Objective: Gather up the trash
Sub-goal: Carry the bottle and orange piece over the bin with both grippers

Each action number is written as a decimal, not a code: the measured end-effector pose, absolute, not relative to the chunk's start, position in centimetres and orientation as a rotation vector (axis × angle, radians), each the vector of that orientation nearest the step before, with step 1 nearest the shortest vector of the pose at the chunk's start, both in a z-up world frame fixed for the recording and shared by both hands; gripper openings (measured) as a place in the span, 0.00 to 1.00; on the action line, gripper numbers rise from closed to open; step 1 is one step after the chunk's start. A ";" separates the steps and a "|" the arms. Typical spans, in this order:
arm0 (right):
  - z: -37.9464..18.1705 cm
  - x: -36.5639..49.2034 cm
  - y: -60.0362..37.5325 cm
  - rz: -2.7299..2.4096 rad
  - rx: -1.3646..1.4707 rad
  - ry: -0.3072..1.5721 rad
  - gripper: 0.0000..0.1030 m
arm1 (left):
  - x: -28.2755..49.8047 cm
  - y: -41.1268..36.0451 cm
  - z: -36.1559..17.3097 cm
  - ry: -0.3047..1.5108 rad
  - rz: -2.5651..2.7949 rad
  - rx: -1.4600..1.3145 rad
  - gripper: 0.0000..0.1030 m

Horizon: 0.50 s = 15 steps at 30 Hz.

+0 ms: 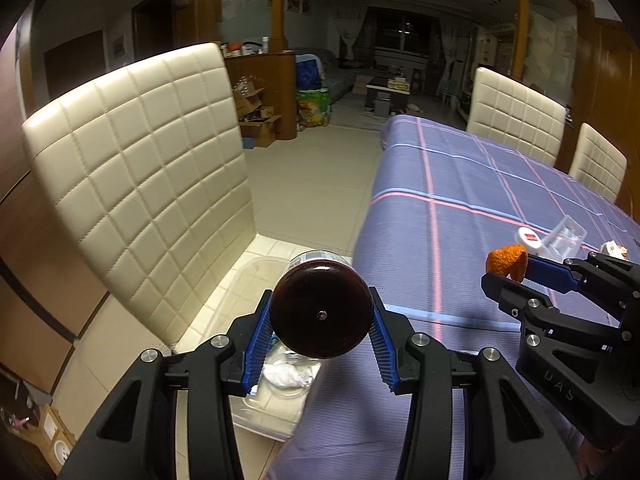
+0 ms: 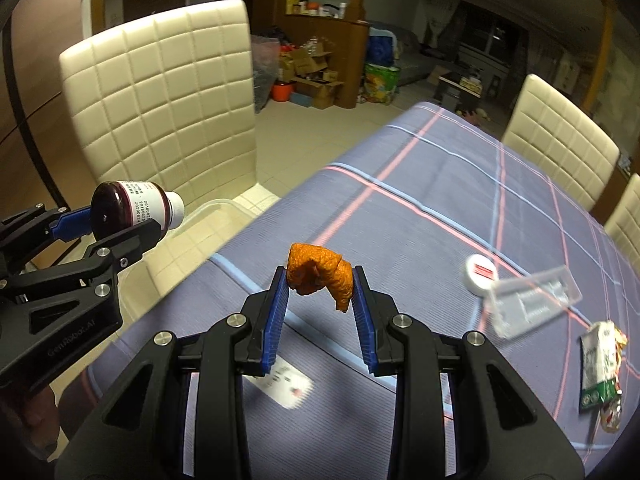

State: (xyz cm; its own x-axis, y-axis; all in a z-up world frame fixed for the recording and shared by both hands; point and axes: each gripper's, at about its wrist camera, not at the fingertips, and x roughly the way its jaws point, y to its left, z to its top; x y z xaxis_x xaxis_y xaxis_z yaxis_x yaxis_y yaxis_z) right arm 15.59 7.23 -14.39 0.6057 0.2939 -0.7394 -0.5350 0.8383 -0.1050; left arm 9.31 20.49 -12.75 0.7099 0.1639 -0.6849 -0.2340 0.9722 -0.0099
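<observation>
Cap (image 2: pixel 481 276) beside case (image 2: pixel 532 304) on table (image 2: pixel 420 184) — chair (image 2: pixel 160 104) left.

My left gripper (image 1: pixel 321 312) and bottle (image 1: pixel 320 309) hide most of the bin (image 1: pixel 256 276); the card (image 2: pixel 290 386) is blurred.

Left gripper (image 1: pixel 320 312), clamped on a bottle (image 1: pixel 320 316), hangs over the gap btwn chair (image 1: pixel 140 184) and table (image 1: pixel 480 208). A clear bin (image 1: pixel 256 420) sits below on the floor at 6 o'clock, tissue inside. Chair back blocks 9–11 o'clock; table edge closes 3 o'clock. Floor lane open at 12.

Right gripper (image 2: pixel 320 280), clamped on an orange peel (image 2: pixel 320 272), is above the cloth. Bare cloth at 12. Obstacles at 2–4 o'clock: white cap (image 2: pixel 480 274), clear plastic case (image 2: pixel 532 300), wrapper (image 2: pixel 600 368). A card (image 2: pixel 288 384) lies at 6. Left gripper w/ bottle fills 9.
</observation>
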 end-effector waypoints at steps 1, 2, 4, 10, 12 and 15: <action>-14.4 15.6 7.6 0.494 -0.337 0.784 0.32 | 9.3 20.7 -12.8 0.750 0.229 -0.100 0.43; -14.5 15.6 8.1 0.500 -0.342 0.784 0.32 | 9.3 21.1 -12.8 0.749 0.237 -0.103 0.43; -14.5 15.6 8.8 0.510 -0.354 0.783 0.32 | 9.2 21.8 -13.0 0.748 0.249 -0.114 0.43; -14.6 15.7 10.6 0.531 -0.379 0.778 0.32 | 9.1 23.4 -13.3 0.747 0.271 -0.131 0.43; -14.6 15.9 11.2 0.537 -0.384 0.779 0.32 | 9.1 24.0 -13.5 0.748 0.278 -0.137 0.43; -14.8 16.0 12.3 0.548 -0.397 0.779 0.32 | 9.0 24.7 -13.7 0.749 0.287 -0.142 0.43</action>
State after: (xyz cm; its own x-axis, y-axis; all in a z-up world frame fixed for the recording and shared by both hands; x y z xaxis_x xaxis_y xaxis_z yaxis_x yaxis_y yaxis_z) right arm 15.99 12.32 -14.82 0.5849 0.3143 -0.7477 -0.5973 0.7906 -0.1350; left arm 9.05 24.65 -13.74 0.6954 0.2063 -0.6884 -0.3070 0.9514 -0.0250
